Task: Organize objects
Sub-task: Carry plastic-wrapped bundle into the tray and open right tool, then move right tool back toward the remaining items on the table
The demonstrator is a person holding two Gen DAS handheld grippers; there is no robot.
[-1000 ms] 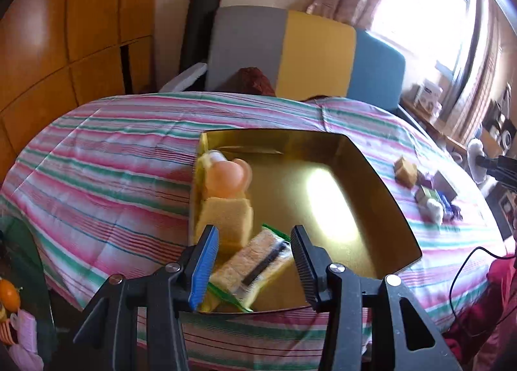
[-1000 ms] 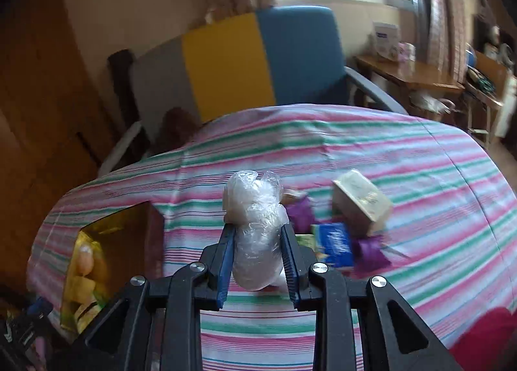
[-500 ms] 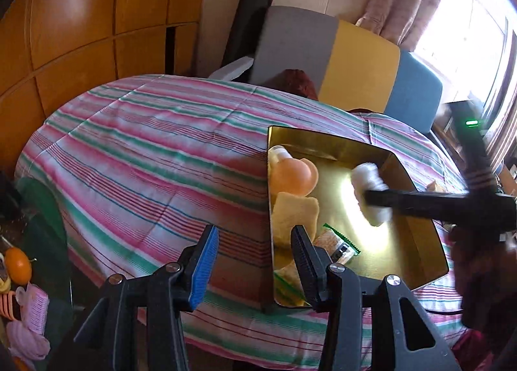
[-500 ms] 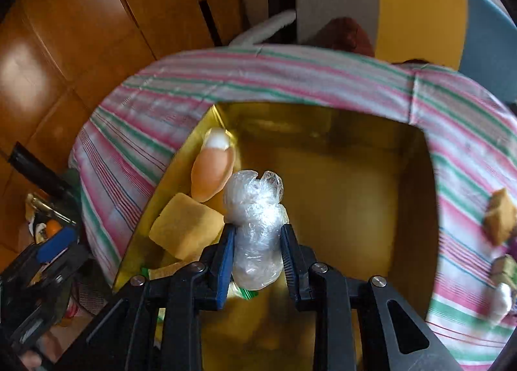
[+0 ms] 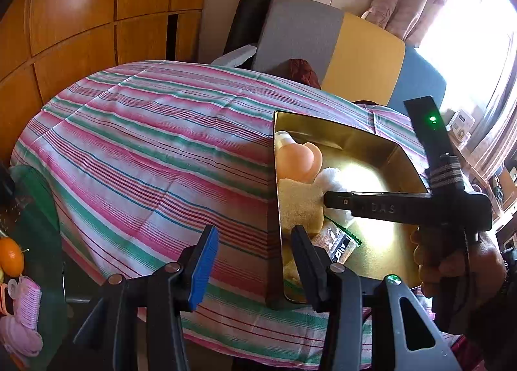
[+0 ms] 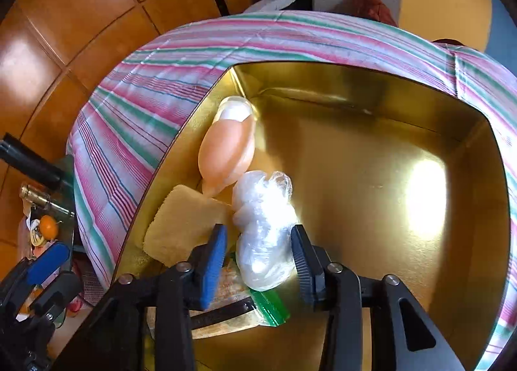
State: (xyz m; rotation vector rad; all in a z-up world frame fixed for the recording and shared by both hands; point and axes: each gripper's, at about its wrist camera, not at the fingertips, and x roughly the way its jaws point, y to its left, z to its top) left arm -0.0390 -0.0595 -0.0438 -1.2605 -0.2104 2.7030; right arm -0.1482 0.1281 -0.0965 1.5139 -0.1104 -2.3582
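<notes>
Reaching into the gold tin point(image 6: 355, 80), our right gripper point(image 6: 258, 254) has just been opening its jaws — the clear plastic-wrapped bundle point(image 6: 263, 225) lies between them, a gap showing at the blue pad. The bundle rests beside a yellow sponge point(image 6: 184, 225) and a peach-coloured bottle point(image 6: 227, 151), over a green-edged snack packet point(image 6: 268, 304). Our left gripper point(image 5: 255, 261) hangs part open and empty at the tin's near corner, above the striped tablecloth point(image 5: 145, 151).
</notes>
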